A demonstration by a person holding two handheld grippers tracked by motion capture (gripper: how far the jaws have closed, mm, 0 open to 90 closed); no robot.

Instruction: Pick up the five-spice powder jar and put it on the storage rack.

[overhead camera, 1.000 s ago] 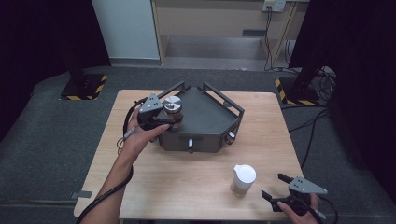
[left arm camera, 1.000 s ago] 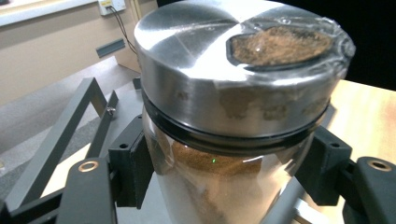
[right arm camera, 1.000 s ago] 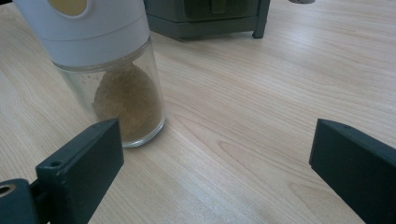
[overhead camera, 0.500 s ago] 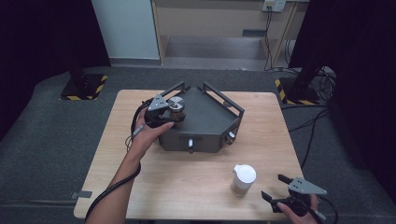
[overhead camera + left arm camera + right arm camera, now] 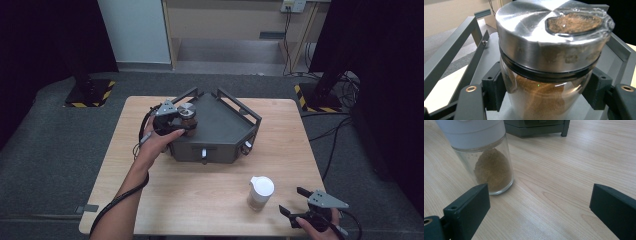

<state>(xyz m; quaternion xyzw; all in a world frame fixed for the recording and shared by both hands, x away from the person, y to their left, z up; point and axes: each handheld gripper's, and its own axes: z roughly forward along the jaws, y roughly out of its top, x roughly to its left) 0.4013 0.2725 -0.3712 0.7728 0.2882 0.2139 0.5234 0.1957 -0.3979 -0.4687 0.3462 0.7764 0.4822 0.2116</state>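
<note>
Steel-lidded jar (image 5: 549,65) of brown powder stands upright between the left gripper (image 5: 546,92) pads, which pinch its glass wall from both sides just below the lid. In the high view the jar (image 5: 187,116) sits at the left front corner of the grey rack (image 5: 225,131), apparently on or just above its deck; contact underneath is hidden. Jar axis is vertical, so any placement would run straight down along it, and release requires the base to be seated on the rack first.

Right gripper (image 5: 295,201) rests well in front of the rack at the table (image 5: 210,195) edge, jaws spread and empty. A white-capped shaker (image 5: 261,192) stands just beside it, toward the rack. In the right gripper view the shaker (image 5: 484,157) lies ahead and left of the jaws, outside the gap. The right hand is nearer the shaker.
</note>
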